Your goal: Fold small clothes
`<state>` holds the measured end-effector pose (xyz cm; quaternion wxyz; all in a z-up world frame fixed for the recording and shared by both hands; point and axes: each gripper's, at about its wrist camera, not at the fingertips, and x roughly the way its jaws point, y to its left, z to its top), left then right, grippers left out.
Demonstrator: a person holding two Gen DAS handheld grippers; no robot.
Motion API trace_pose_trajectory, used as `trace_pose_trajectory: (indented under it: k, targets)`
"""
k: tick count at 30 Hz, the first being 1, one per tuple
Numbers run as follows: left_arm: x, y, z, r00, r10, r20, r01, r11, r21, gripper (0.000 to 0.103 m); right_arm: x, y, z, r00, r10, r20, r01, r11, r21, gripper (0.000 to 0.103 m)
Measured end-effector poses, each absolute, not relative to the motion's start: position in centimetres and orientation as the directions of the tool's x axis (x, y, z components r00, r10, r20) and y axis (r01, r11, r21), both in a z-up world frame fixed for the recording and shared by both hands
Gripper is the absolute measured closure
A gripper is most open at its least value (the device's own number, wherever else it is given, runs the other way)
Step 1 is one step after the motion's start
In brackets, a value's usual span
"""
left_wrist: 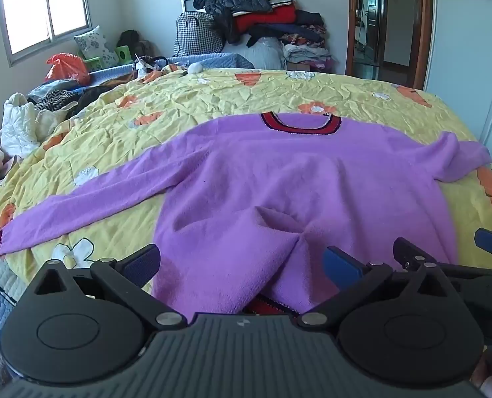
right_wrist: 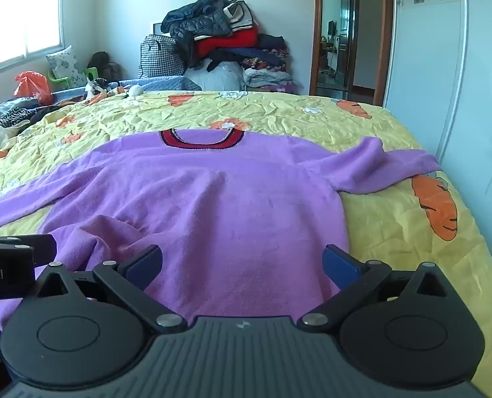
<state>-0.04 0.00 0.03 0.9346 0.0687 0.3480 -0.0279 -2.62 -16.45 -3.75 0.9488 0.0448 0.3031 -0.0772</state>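
Note:
A purple sweater [left_wrist: 279, 172] with a red and dark collar [left_wrist: 299, 122] lies flat on the yellow bedspread [left_wrist: 212, 99], its sleeves spread to the left and right. Its near hem is bunched into a fold [left_wrist: 279, 232]. My left gripper [left_wrist: 242, 262] is open, with its fingers either side of the bunched hem. My right gripper [right_wrist: 242, 262] is open over the sweater's [right_wrist: 212, 199] right part of the hem. The right gripper's fingers [left_wrist: 411, 252] also show in the left wrist view, and the left gripper's body [right_wrist: 10, 258] shows in the right wrist view.
A pile of clothes [left_wrist: 262, 16] and a checked bag [left_wrist: 196, 33] stand behind the bed. Loose clothes and an orange bag [left_wrist: 66, 66] lie at the bed's left side. A doorway [left_wrist: 378, 23] and a white wardrobe [left_wrist: 468, 49] are to the right.

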Motion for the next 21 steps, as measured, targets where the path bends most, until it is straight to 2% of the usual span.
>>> trace_pose_trajectory:
  k: [3,21]
  targets:
    - [0.24,0.05,0.01,0.737,-0.01,-0.675,0.1,0.991,0.093,0.0,-2.48,-16.49,-3.73,0.807,-0.116,-0.579,0.17,0.985,0.038,0.0]
    - [0.18,-0.08,-0.49,0.741,-0.02,-0.671,0.102,0.991,0.083,0.0,-2.62,-16.49,-3.65,0.808,-0.113,-0.578,0.166,0.985,0.041,0.0]
